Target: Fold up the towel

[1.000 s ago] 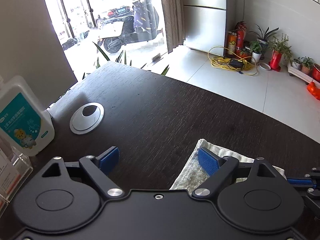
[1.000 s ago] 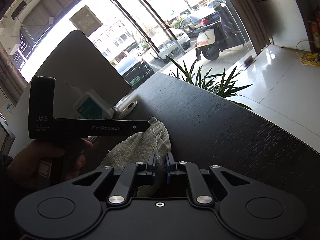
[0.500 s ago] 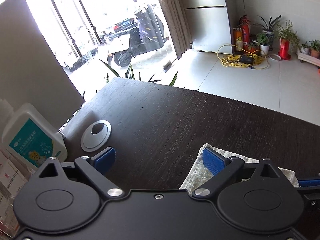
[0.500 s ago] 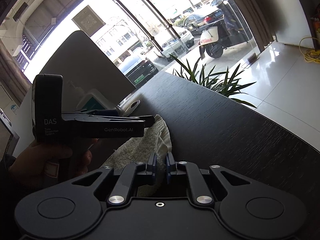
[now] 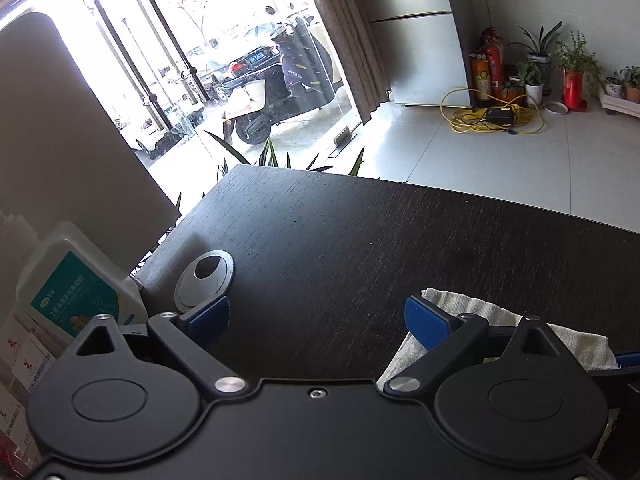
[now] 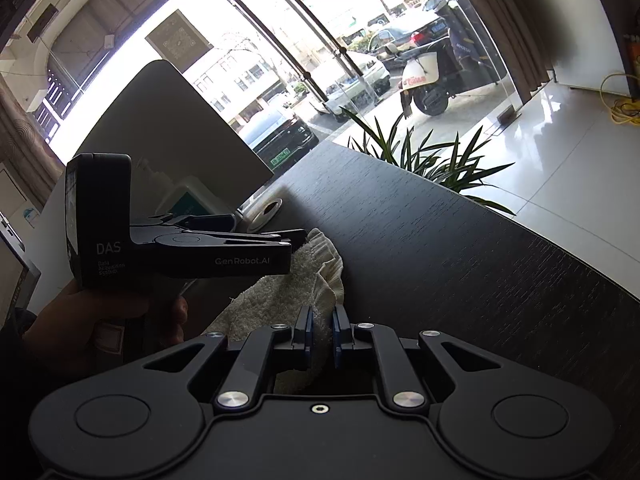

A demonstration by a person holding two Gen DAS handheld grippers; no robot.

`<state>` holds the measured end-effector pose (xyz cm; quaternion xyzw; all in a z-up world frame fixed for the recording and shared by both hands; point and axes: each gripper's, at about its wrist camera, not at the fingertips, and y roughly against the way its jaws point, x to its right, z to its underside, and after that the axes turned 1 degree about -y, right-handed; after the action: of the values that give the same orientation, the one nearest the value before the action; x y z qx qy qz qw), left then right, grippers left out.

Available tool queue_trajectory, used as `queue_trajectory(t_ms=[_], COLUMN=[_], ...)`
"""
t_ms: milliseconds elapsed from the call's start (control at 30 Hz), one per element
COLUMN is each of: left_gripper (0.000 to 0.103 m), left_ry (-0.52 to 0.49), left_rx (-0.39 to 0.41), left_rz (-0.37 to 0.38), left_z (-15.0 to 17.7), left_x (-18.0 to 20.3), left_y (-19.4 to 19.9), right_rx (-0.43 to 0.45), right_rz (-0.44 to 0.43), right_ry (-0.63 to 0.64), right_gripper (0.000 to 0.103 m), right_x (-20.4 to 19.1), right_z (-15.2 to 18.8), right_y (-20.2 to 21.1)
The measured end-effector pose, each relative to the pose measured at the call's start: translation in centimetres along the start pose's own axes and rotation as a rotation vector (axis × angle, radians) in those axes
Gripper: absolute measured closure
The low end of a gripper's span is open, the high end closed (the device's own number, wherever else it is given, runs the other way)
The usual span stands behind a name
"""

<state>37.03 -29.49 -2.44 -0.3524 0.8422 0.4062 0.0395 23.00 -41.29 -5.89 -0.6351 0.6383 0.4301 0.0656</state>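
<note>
A cream terry towel (image 6: 296, 292) lies folded on the dark wooden table (image 6: 440, 248). My right gripper (image 6: 320, 330) is shut on the towel's near edge. In the right wrist view the left gripper (image 6: 296, 240) hovers over the towel's far end, held side-on by a hand. In the left wrist view the left gripper (image 5: 316, 318) is open wide and empty; its right finger (image 5: 424, 322) sits over the towel's corner (image 5: 480, 312), its left finger over bare table.
A white bottle with a teal label (image 5: 76, 284) and a round cable grommet (image 5: 206, 278) sit at the table's left. Leaflets in a clear holder (image 5: 20, 356) stand at the far left. The table edge runs at the right, with tiled floor (image 5: 500, 160) beyond.
The left gripper has risen and tilted up, staying open; the towel corner sits lower and further right in its view. The right gripper keeps its hold on the towel.
</note>
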Motion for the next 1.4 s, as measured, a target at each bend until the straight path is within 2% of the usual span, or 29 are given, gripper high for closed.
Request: queue_trajectory(t_ms=[67, 200, 300, 500, 633, 833, 933, 1000, 1067, 1167, 1267, 1400], left_gripper=[0.006, 0.005, 0.005, 0.005, 0.011, 0.015, 0.027, 0.049, 0.062, 0.072, 0.091, 0.094], left_ry=[0.034, 0.049, 0.06, 0.104, 0.074, 0.11, 0.096, 0.08, 0.059, 0.054, 0.074, 0.086], left_rx=[0.019, 0.0, -0.041, -0.031, -0.045, -0.06, -0.042, -0.032, -0.03, -0.042, -0.047, -0.044], left_rz=[0.049, 0.164, 0.217, 0.317, 0.344, 0.375, 0.388, 0.398, 0.41, 0.411, 0.407, 0.405], left_z=[-0.3, -0.4, -0.1, 0.0, -0.4, -0.8, -0.8, -0.9, -1.1, -1.2, -1.0, -0.6], left_x=[-0.7, -0.9, -0.9, -1.9, -1.7, -2.4, -2.4, -2.0, -1.5, -1.2, -1.5, -1.5], left_y=[0.7, 0.6, -0.7, -1.8, -2.4, -3.5, -3.3, -2.9, -2.6, -2.5, -2.6, -2.3], right_rx=[0.0, 0.001, 0.002, 0.004, 0.002, -0.001, -0.001, 0.0, 0.0, -0.001, -0.001, 0.003], right_rz=[0.0, 0.001, 0.002, 0.005, 0.004, -0.001, -0.003, -0.003, -0.003, -0.003, -0.005, 0.001], right_ry=[0.0, 0.001, 0.003, 0.008, 0.007, 0.004, 0.0, -0.002, -0.003, -0.002, -0.001, 0.011], right_gripper=[0.094, 0.094, 0.094, 0.094, 0.094, 0.094, 0.094, 0.094, 0.094, 0.094, 0.094, 0.094], right_x=[0.1, 0.1, 0.1, 0.1, 0.0, 0.1, 0.1, 0.1, 0.1, 0.4, 0.5, 0.3], right_z=[0.1, 0.2, 0.2, 0.1, 0.1, 0.1, 0.1, 0.1, 0.1, 0.0, 0.0, 0.0], right_y=[0.0, 0.0, 0.1, 0.1, 0.1, 0.2, 0.3, 0.3, 0.3, 0.4, 0.5, 0.5])
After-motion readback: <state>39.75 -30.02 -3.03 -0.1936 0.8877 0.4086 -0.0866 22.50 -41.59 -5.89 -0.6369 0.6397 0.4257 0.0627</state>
